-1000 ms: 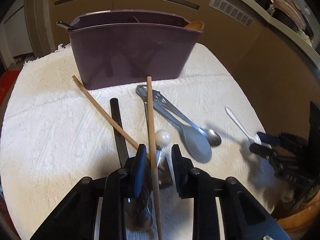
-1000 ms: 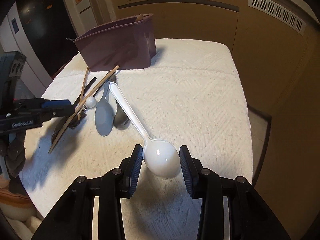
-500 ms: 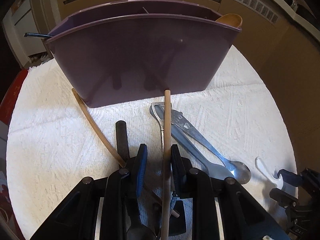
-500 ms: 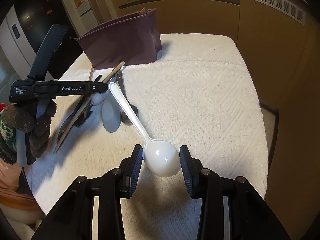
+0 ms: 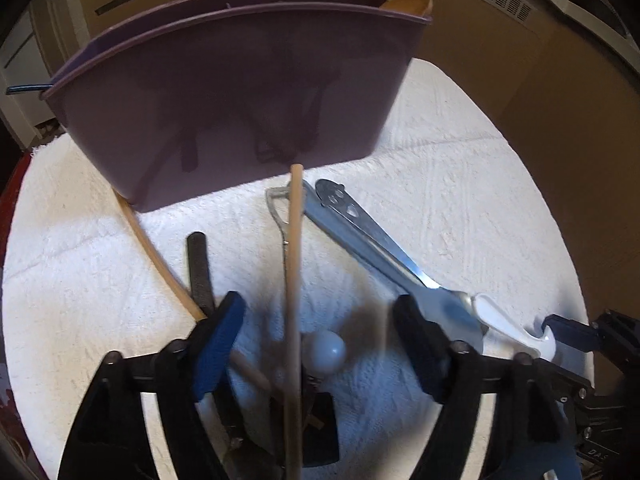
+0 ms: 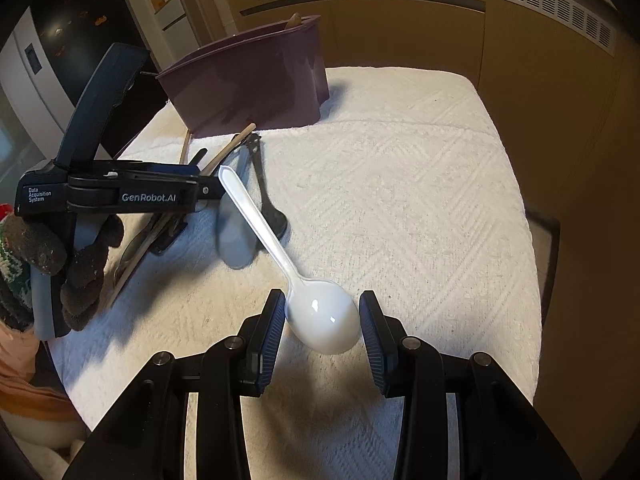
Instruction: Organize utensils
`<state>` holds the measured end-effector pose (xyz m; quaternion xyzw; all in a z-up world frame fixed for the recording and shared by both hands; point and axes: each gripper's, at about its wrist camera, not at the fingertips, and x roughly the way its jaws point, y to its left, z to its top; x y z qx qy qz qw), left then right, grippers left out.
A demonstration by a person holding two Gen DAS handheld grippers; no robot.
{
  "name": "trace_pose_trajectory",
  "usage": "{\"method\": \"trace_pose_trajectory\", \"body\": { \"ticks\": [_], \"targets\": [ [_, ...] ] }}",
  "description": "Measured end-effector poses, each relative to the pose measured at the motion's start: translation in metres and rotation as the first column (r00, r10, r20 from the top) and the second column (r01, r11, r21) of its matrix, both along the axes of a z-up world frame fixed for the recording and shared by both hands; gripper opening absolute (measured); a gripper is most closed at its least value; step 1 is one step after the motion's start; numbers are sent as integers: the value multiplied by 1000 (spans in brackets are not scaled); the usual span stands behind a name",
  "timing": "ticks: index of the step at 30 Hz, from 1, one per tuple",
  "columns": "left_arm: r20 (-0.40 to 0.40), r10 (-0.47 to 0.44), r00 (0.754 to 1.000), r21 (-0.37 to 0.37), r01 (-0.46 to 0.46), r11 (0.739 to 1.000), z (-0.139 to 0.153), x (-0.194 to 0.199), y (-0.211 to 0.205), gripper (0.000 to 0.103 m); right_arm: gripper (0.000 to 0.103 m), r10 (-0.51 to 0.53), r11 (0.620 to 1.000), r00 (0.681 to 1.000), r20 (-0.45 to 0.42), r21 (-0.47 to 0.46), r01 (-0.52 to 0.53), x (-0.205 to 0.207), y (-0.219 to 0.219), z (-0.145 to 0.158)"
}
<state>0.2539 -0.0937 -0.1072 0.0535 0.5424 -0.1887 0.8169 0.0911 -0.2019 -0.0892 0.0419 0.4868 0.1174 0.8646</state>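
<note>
A purple utensil bin (image 5: 236,92) stands at the far side of the white towel (image 5: 460,184); it also shows in the right wrist view (image 6: 256,80). My left gripper (image 5: 320,344) is open, its jaws wide apart over the utensil pile; a wooden chopstick (image 5: 294,264) lies loose between them, pointing at the bin. My right gripper (image 6: 322,322) is shut on the bowl of a white plastic spoon (image 6: 320,316), whose handle points toward the pile.
On the towel lie a second chopstick (image 5: 160,256), a black handle (image 5: 199,268), metal spoons (image 5: 368,236), a grey spoon (image 6: 236,236) and a white ball-ended piece (image 5: 326,350). A wooden spoon (image 5: 412,2) stands in the bin. Cabinets stand behind the table.
My left gripper has opened wide and let go of the chopstick, which now lies loose. My right gripper still holds the white spoon in the same place.
</note>
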Motion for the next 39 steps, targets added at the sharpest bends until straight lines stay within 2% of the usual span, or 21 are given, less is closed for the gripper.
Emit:
{"method": "trace_pose_trajectory", "body": {
  "ticks": [2, 3, 4, 7, 10, 14, 18, 20, 23, 25, 27, 30, 34, 39],
  "targets": [
    [17, 20, 1000, -3, -20, 1000, 2, -2, 0, 69, 39, -1, 1000, 1000, 3, -1, 1, -1, 0, 1],
    [33, 38, 999, -11, -37, 999, 4, -2, 3, 45, 39, -2, 1000, 1000, 4, -2, 2, -1, 0, 2],
    [32, 52, 998, -27, -52, 998, 5, -2, 8, 24, 39, -3, 1000, 1000, 7, -3, 3, -2, -1, 3],
    [-1, 90, 996, -110, -90, 990, 10, 1, 28, 7, 39, -2, 1000, 1000, 12, -12, 2, -4, -1, 6],
    [68, 116, 991, -107, -108, 988, 25, -13, 46, 5, 39, -2, 1000, 1000, 21, -20, 3, -5, 2, 10],
    [163, 142, 976, -128, -122, 984, 60, -45, 75, 4, 39, 6, 1000, 1000, 24, -11, -6, -6, 7, 17],
    [225, 155, 962, -139, -126, 982, 92, -75, 100, 4, 39, 33, 999, 999, 23, -5, -32, -6, 17, 25],
    [202, 141, 969, -149, -111, 983, 95, -86, 108, 4, 39, 50, 999, 999, 20, -15, -50, -4, 25, 29],
    [105, 89, 990, -156, -72, 985, 74, -96, 108, 9, 39, 73, 997, 997, -8, -19, -73, 1, 37, 29],
    [56, 57, 997, -147, -48, 988, 53, -100, 102, 25, 39, 82, 995, 996, -20, -50, -83, 3, 45, 26],
    [3, 30, 1000, -138, -29, 990, 41, -105, 98, 32, 39, 83, 994, 996, -31, -64, -85, 4, 48, 23],
    [-42, 1, 999, -171, -8, 985, 34, -100, 89, 38, 39, 68, 995, 997, -34, -77, -70, 4, 43, 20],
    [-42, -20, 999, -146, 13, 989, 31, -76, 72, 39, 39, 41, 997, 999, -36, -68, -43, 3, 29, 16],
    [-95, -1, 995, -55, -4, 998, 18, -13, 51, 37, 39, 6, 998, 999, -46, -56, -8, 2, 11, 10]
  ]
}}
